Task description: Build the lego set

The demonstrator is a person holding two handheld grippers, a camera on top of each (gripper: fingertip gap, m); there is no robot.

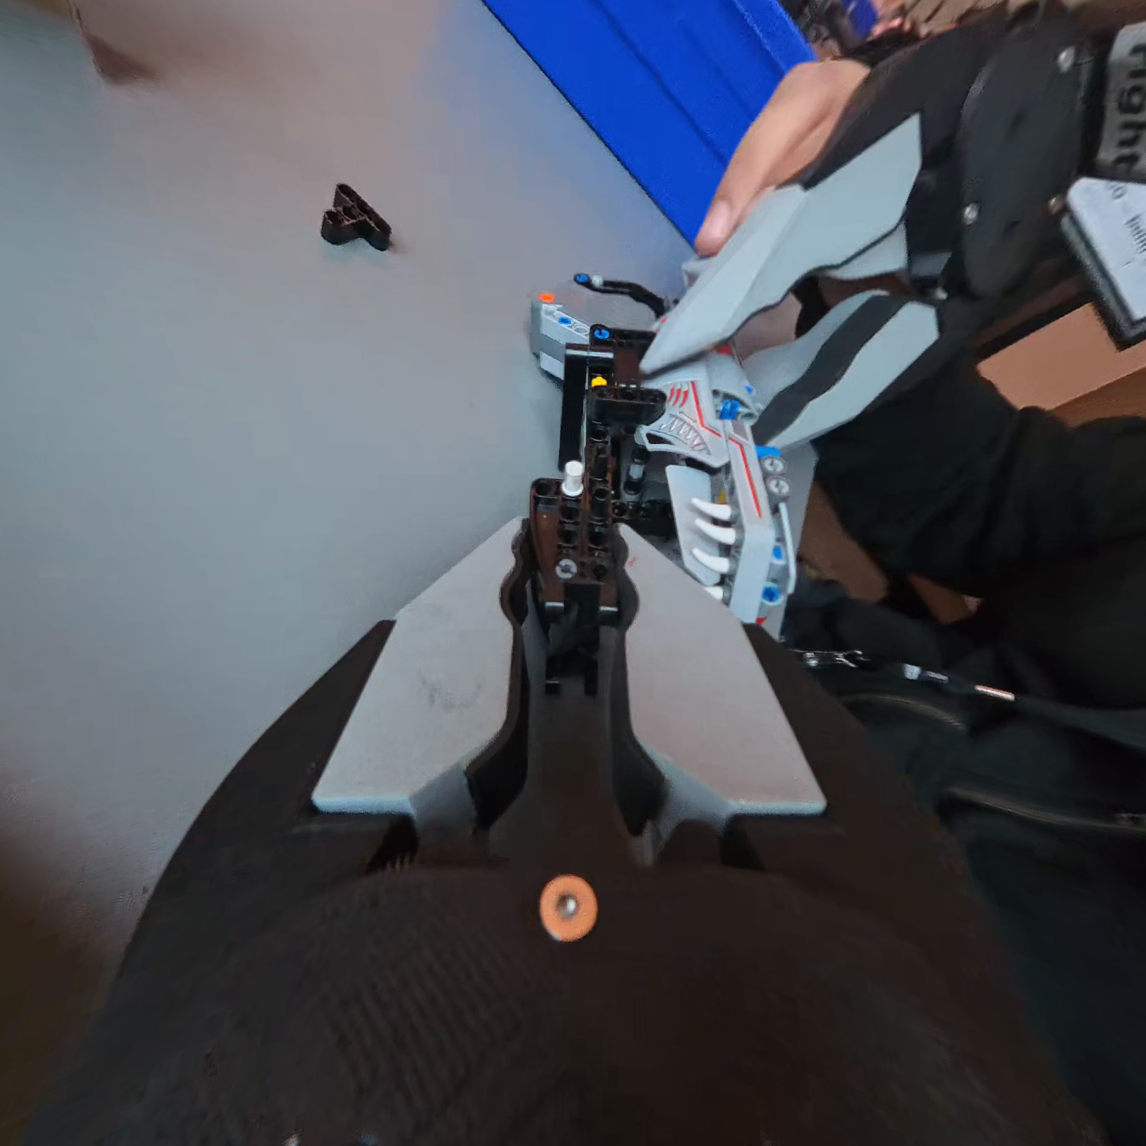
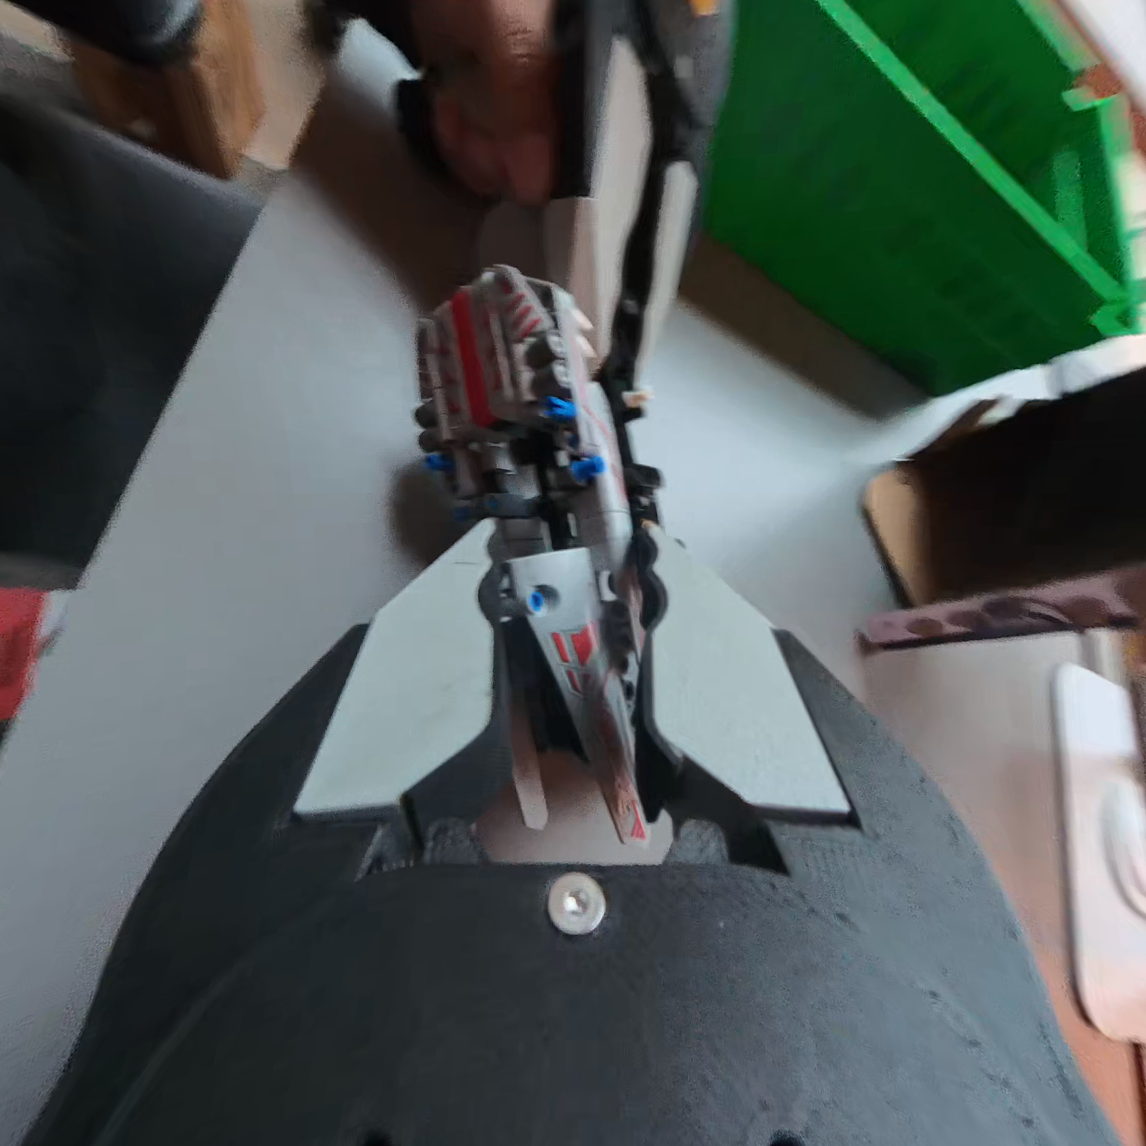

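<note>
From the left wrist view, my left gripper (image 1: 567, 577) is clenched on the near end of the black beam frame (image 1: 589, 496) of the lego model, whose long axis runs straight away from the tongs toward the grey block (image 1: 555, 335) at its far end. The grey shark-jaw shell (image 1: 719, 496), with its white teeth, hangs off the frame's right side, and the right gripper (image 1: 688, 366) comes in from the upper right with a hand (image 1: 781, 142) on it. One loose black angled piece (image 1: 355, 218) lies well apart on the grey table (image 1: 217, 403), up and left (the left gripper is the nearer one to it, I judge). There is printing on that far gripper's housing, which I leave unread.

From the right wrist view (blurred), my right gripper (image 2: 573, 598) is closed on the pointed grey panel (image 2: 573, 626) with red markings; the model extends forward and slightly up from the fingertips. A green bin (image 2: 930, 186) and a cardboard box (image 2: 992, 508) sit to the right. No legible writing here.
</note>
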